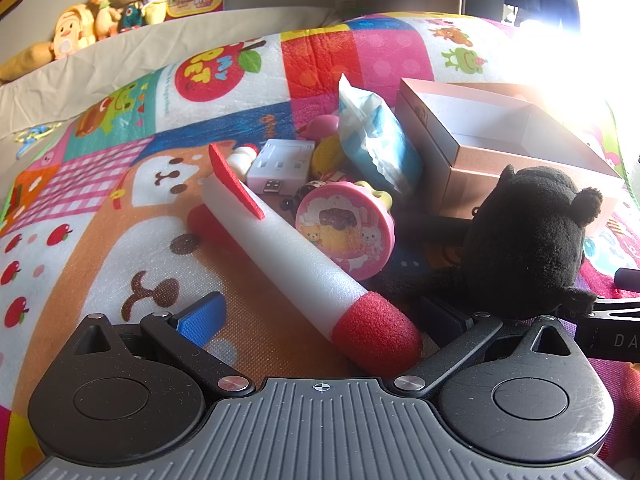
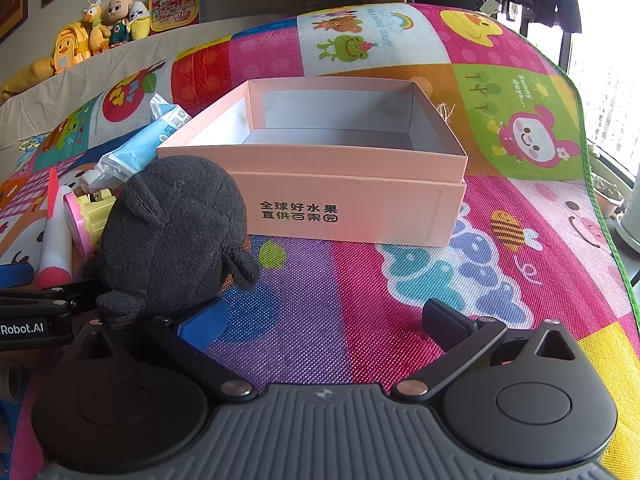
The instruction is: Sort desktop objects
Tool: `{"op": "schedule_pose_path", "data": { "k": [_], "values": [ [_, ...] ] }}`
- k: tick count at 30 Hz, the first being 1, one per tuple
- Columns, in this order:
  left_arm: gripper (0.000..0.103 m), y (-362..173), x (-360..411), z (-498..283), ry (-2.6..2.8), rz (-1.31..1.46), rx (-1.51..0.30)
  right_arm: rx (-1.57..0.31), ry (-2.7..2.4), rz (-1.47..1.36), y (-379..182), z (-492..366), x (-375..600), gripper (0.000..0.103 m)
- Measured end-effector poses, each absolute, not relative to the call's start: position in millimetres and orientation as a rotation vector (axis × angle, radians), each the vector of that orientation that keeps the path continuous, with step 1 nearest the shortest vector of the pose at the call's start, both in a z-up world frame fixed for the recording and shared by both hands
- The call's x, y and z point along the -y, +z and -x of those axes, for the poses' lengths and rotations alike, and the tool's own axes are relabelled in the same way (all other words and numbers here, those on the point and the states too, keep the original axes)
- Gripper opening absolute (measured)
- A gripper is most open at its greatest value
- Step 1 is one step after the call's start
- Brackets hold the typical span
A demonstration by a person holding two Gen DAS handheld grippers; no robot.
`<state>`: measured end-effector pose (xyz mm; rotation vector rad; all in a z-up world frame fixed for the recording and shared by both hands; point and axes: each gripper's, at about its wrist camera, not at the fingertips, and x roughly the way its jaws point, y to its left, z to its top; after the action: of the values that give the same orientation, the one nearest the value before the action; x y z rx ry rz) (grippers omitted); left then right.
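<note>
Foam rocket, white with red tip (image 1: 296, 256), lies slanted, nose toward the wide-open, empty left gripper (image 1: 320, 316). Right gripper (image 2: 320, 316) gapes empty beside the black plush toy (image 2: 176, 232), before the pink cardboard box (image 2: 344, 208).

Plush (image 2: 172, 232) left of box (image 2: 344, 208); rocket (image 1: 288, 252) further left

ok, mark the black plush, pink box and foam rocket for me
black plush (image 2: 176, 232), right wrist view, middle of its body
pink box (image 2: 352, 208), right wrist view, front wall beside the print
foam rocket (image 1: 296, 256), left wrist view, white shaft
</note>
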<state>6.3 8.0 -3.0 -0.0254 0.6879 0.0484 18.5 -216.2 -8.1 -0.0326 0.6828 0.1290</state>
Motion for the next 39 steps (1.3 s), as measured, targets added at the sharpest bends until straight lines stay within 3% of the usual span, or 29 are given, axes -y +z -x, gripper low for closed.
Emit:
{"op": "schedule_pose_path", "data": {
  "k": [39],
  "values": [
    [0.103,0.4,-7.6,-0.7,0.030,0.004,-0.723,-0.730,0.180,0.075,-5.5,-2.9,221.1,0.103]
  ]
}}
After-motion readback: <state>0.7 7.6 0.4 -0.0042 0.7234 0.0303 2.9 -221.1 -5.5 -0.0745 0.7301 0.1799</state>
